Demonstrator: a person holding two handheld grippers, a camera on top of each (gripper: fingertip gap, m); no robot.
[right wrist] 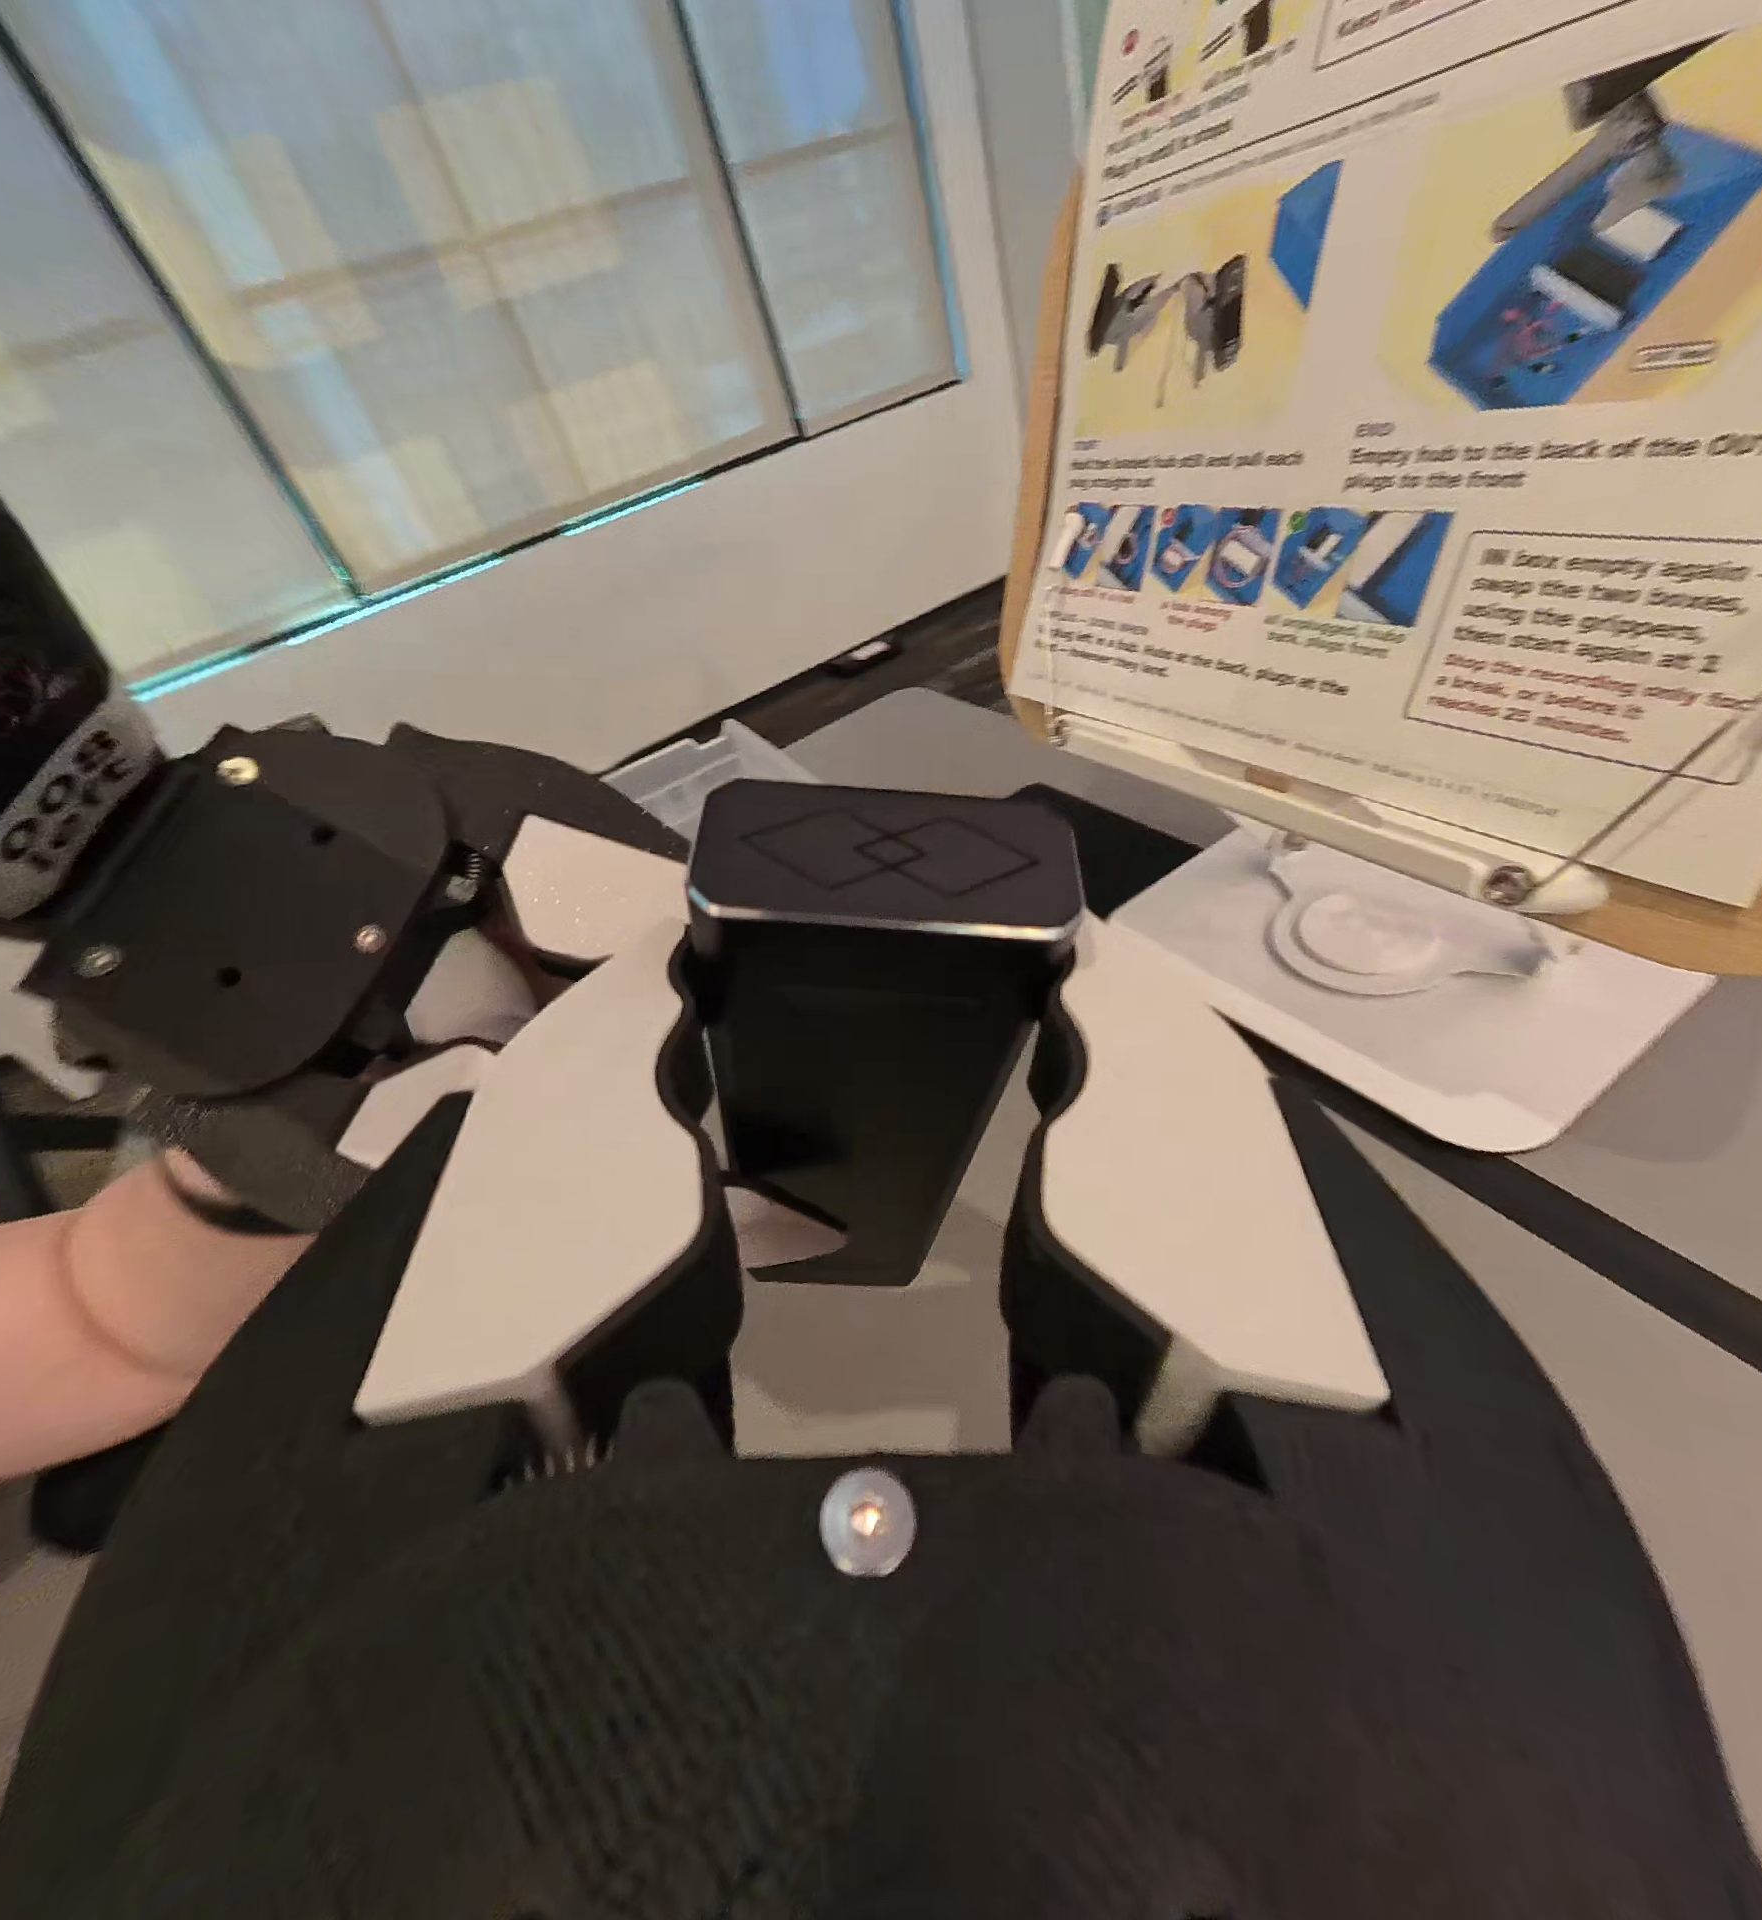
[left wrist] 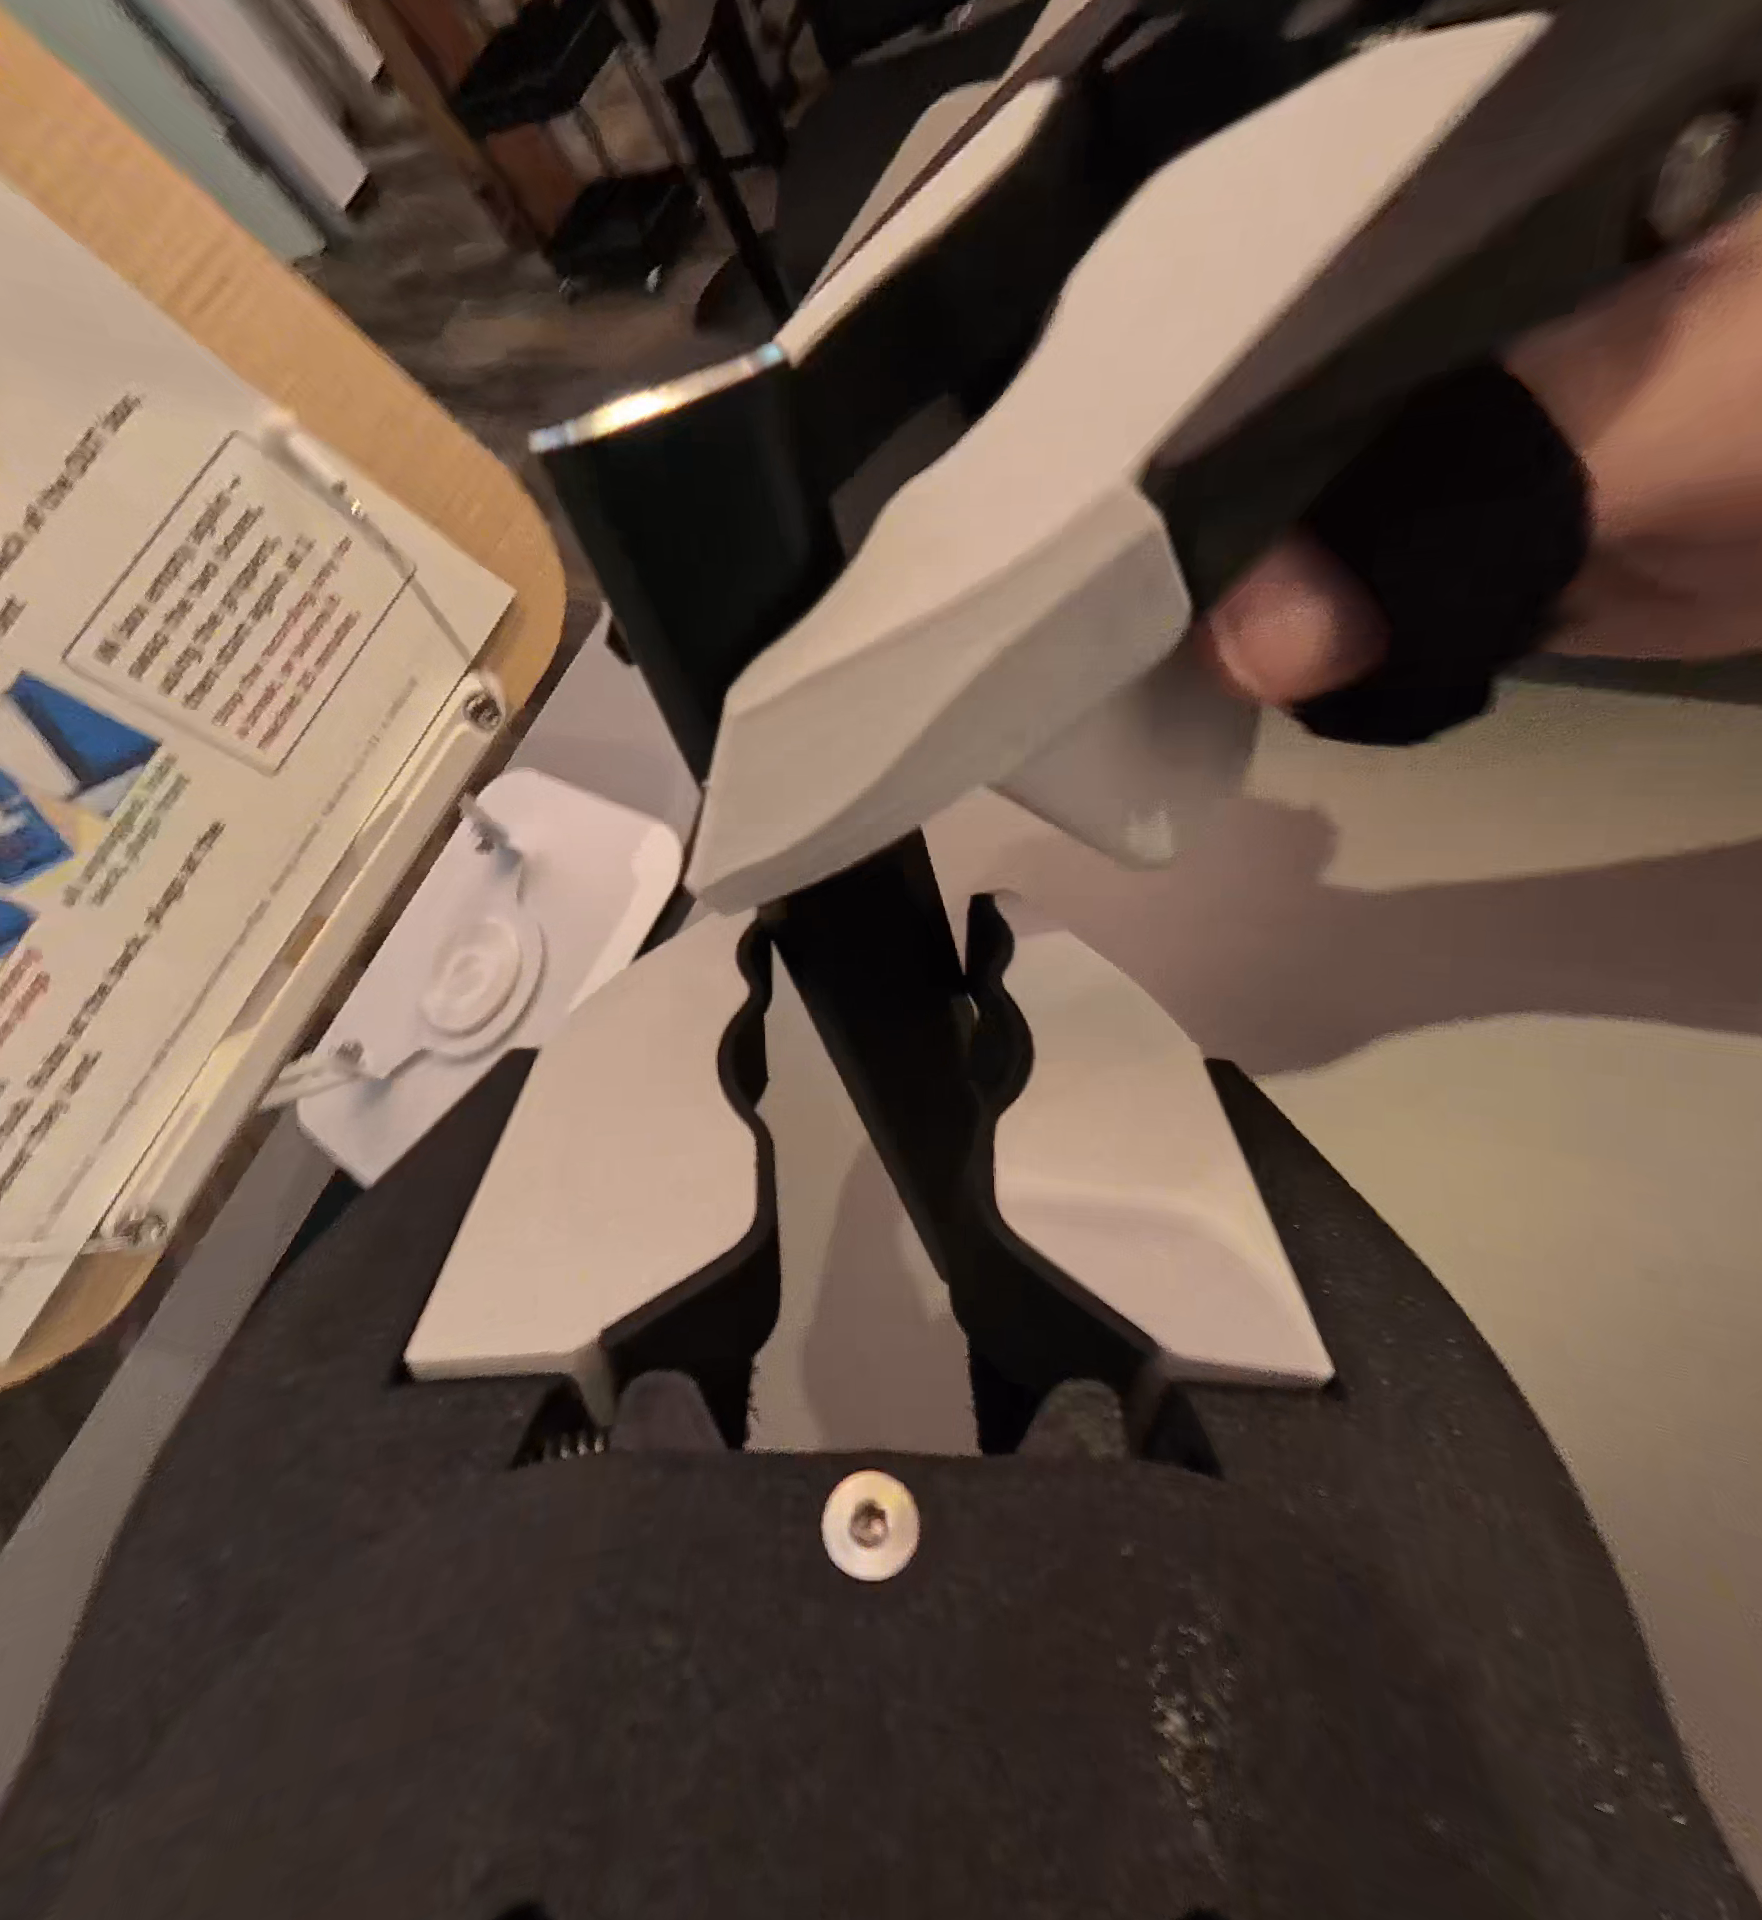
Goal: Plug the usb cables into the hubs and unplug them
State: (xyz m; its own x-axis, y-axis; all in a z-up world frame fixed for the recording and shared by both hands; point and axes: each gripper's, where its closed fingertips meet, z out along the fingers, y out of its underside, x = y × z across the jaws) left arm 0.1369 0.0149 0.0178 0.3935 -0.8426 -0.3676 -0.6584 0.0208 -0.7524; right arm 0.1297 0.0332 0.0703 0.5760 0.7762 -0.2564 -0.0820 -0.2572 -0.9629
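A black slab-shaped hub (left wrist: 690, 540) with a chrome-edged end is held in the air by both grippers. In the left wrist view my left gripper (left wrist: 866, 935) is shut on its thin lower part. My right gripper (left wrist: 742, 613) comes in from the upper right and clamps the hub higher up. In the right wrist view the hub (right wrist: 882, 852) stands upright between the white fingers of my right gripper (right wrist: 872, 956), which is shut on it. My left gripper (right wrist: 534, 956) reaches in from the left, behind the right gripper's left finger. No USB cable or plug is in view.
An instruction sheet (right wrist: 1428, 468) on a wooden stand with a white base (right wrist: 1376, 997) stands on the grey table (right wrist: 1687, 1247) to the right; it also shows in the left wrist view (left wrist: 181, 779). A clear plastic box (right wrist: 690, 769) lies behind the hub. Windows (right wrist: 337, 312) are beyond. The left gripper's tips are roughly 5 cm from the right gripper's. Left tips and right tips are each some 30 cm from the white base (right wrist: 1376, 997). Look for it in the left wrist view (left wrist: 549, 952) too.
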